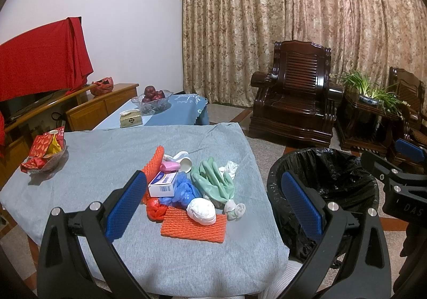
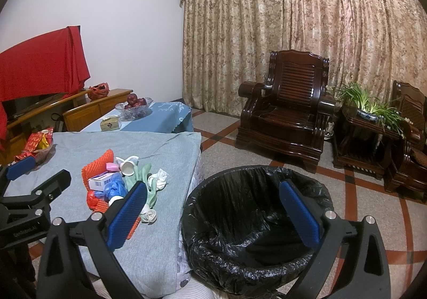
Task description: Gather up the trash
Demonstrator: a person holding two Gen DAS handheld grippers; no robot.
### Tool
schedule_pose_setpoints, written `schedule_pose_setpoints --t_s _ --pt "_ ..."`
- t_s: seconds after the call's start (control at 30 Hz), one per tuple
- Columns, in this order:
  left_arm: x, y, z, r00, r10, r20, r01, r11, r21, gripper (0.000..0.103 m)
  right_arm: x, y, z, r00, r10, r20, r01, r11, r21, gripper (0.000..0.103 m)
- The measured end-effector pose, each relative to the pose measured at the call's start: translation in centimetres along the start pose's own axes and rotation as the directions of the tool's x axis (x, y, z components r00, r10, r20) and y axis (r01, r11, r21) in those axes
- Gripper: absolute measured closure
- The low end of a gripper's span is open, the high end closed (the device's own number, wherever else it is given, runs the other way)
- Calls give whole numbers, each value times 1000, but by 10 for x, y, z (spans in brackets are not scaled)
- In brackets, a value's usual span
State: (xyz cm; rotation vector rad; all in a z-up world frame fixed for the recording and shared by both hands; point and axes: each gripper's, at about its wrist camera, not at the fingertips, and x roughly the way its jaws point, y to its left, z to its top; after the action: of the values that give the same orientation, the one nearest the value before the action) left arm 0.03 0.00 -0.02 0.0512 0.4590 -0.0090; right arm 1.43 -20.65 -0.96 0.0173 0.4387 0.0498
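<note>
A pile of trash lies on the grey-covered table: an orange foam net, a white wad, a white and blue box, a blue bag, green gloves, a red bag and a white cup. The pile also shows in the right wrist view. My left gripper is open and empty above the pile. My right gripper is open and empty above the bin, which is lined with a black bag.
The bin stands on the floor right of the table. A snack basket sits at the table's left edge. Behind are a tissue box, a fruit bowl, a dark wooden armchair and a plant.
</note>
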Motion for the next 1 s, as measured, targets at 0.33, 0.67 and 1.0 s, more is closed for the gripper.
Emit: schedule_pose_setpoints --t_s 0.33,0.67,1.0 --pt "0 0 0 1000 1 0 -1 1000 -2 5 1 0 0 1000 1 -1 -1 1000 2 6" --pt "0 0 0 1000 0 -1 0 1000 -1 5 2 -4 0 1000 2 -1 -2 1000 -2 6" --pt "2 4 -1 1000 5 0 -5 1000 -2 5 6 7 -3 1000 4 -5 -4 1000 -2 6"
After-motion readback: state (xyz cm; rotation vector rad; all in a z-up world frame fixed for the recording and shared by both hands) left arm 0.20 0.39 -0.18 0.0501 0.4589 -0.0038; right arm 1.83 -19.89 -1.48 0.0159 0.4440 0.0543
